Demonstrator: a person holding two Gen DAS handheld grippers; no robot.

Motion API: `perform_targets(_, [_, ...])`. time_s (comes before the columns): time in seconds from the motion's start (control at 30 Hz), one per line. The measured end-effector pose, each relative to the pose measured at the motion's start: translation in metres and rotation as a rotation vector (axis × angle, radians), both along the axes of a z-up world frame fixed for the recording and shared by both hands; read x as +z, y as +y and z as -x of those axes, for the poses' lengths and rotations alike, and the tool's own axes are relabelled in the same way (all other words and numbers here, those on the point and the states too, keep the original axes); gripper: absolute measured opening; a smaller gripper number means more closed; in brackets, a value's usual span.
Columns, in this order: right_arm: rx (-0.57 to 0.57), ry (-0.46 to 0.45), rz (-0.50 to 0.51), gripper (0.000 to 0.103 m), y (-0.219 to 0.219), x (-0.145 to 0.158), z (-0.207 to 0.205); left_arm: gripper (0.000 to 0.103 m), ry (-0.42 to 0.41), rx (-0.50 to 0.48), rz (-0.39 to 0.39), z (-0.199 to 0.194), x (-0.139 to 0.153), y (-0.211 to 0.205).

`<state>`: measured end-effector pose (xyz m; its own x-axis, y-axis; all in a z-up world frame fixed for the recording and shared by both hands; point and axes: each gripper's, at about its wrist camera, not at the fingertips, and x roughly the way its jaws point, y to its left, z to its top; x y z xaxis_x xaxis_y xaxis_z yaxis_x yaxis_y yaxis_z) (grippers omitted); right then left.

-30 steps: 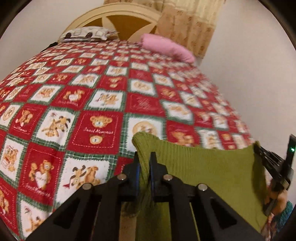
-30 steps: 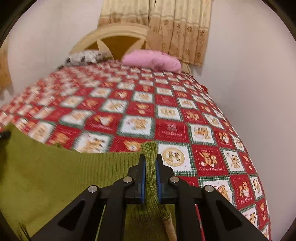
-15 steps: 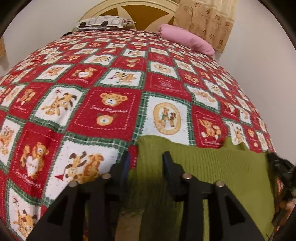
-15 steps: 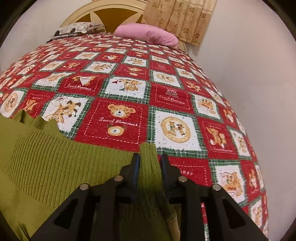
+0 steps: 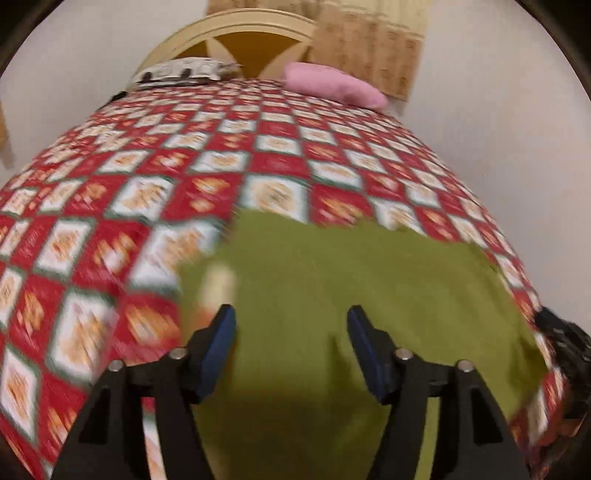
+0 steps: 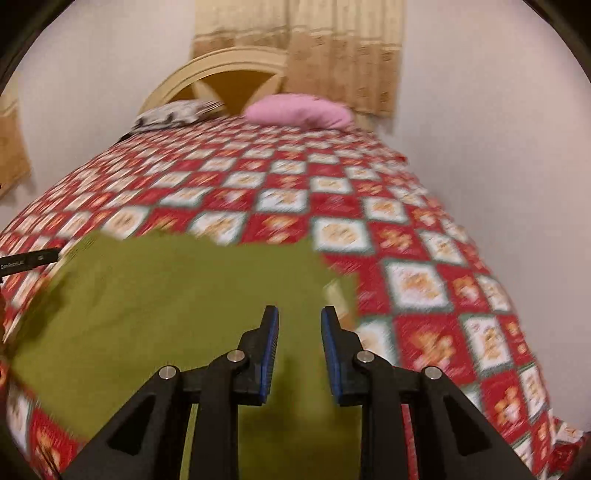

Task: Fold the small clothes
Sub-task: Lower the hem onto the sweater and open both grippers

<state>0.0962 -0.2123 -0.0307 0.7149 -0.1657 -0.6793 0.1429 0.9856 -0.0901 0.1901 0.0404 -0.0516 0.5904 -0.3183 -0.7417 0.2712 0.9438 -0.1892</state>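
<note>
The olive-green ribbed knit garment (image 5: 351,295) lies low-centre on the red patchwork bedspread (image 5: 184,177). Left hand-held gripper (image 5: 291,347) is opening, right hand-held gripper (image 6: 299,347) stands slightly parted, both empty. Soft, light knit; pinch corners.

Left wrist cam is pretty blurry right now. The left gripper (image 5: 291,325) is hanging over a green knit garment (image 5: 351,288) with its jaws opening wide, blue pads (image 5: 218,343) clear of the fabric, nothing pinched between them. The garment is lying flat on the near end of a red and white teddy-bear quilt (image 5: 184,177). Something pale is peeking out at its left edge, can't tell what. The other gripper's black tip (image 5: 565,332) is poking in at the far right. Far end: pink pillow (image 5: 332,85), patterned pillow (image 5: 184,70), cream headboard (image 5: 240,26), curtain (image 5: 369,48).
</note>
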Motion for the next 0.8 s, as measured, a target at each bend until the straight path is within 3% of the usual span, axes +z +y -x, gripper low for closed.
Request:
perform_targets(0.1, [0.017, 0.050, 0.013, 0.024, 0.014, -0.020, 0.007, 0.068, -0.038, -0.034, -0.072, 0.033, -0.007, -0.025])
perform_targets(0.23, [-0.031, 0.125, -0.009, 0.024, 0.005, -0.049, 0.021, 0.069, -0.039, -0.026, -0.142, 0.049, -0.023, -0.040])
perform_targets(0.4, [-0.060, 0.092, -0.073, 0.024, -0.008, -0.057, 0.034, 0.079, -0.092, -0.010, -0.254, 0.055, -0.034, -0.052])
perform_targets(0.5, [-0.061, 0.085, -0.033, 0.024, 0.000, -0.060, 0.036, 0.085, -0.090, 0.009, -0.254, 0.055, -0.036, -0.049])
perform_targets(0.7, [-0.063, 0.085, -0.033, 0.024, -0.003, -0.058, 0.036, 0.085, -0.069, 0.031, -0.248, 0.064, -0.030, -0.041])
perform_targets(0.8, [-0.091, 0.097, 0.068, 0.024, 0.009, -0.052, 0.036, 0.085, -0.067, 0.036, -0.251, 0.074, -0.023, -0.033])
